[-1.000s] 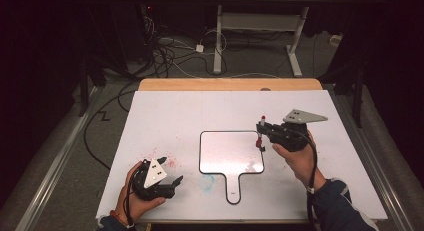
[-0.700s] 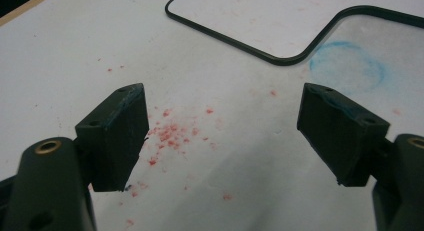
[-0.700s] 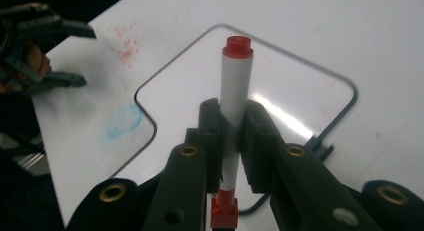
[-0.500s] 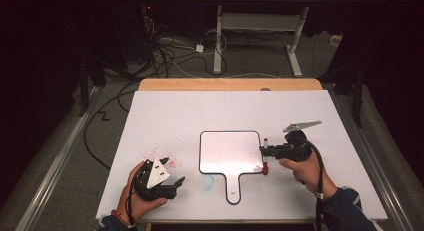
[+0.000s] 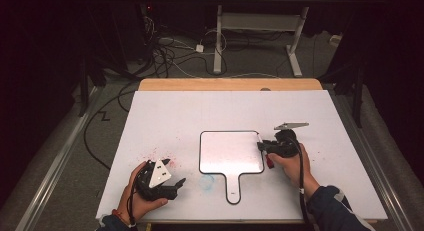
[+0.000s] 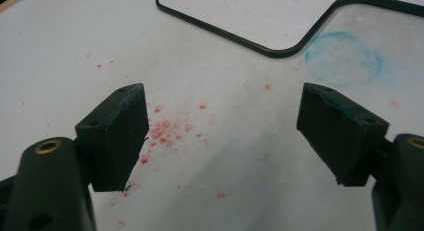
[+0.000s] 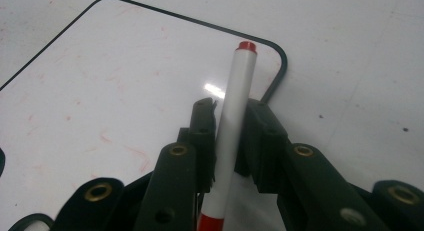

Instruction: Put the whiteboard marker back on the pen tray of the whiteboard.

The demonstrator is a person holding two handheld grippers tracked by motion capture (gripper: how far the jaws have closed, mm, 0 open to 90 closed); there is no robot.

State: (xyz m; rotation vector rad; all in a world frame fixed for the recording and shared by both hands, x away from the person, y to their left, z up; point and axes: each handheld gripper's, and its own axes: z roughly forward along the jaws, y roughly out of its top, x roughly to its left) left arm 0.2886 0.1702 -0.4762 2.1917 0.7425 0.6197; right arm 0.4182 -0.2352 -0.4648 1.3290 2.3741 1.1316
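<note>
A small paddle-shaped whiteboard (image 5: 231, 152) with a black rim lies flat in the middle of the white table. My right gripper (image 5: 262, 148) is low over its right edge, with a white marker (image 5: 269, 162) with red ends between its jaws. In the right gripper view the marker (image 7: 240, 86) runs along the jaws of the right gripper (image 7: 231, 136), its tip over the whiteboard (image 7: 125, 81) corner. The jaws have just been opening a little, and the pads still look to touch the marker. My left gripper (image 5: 177, 183) rests open at the front left; the left gripper (image 6: 225, 136) has nothing between its jaws.
Red ink specks (image 6: 167, 131) dot the table under the left gripper, and a blue smudge (image 6: 345, 58) sits beside the whiteboard's handle (image 5: 233, 188). A wooden edge (image 5: 230, 84) borders the far side of the table. Cables and desk legs lie on the floor beyond.
The right gripper has come down and a little toward the person, bringing the marker from above the table to the whiteboard's right edge. The left gripper has stayed put.
</note>
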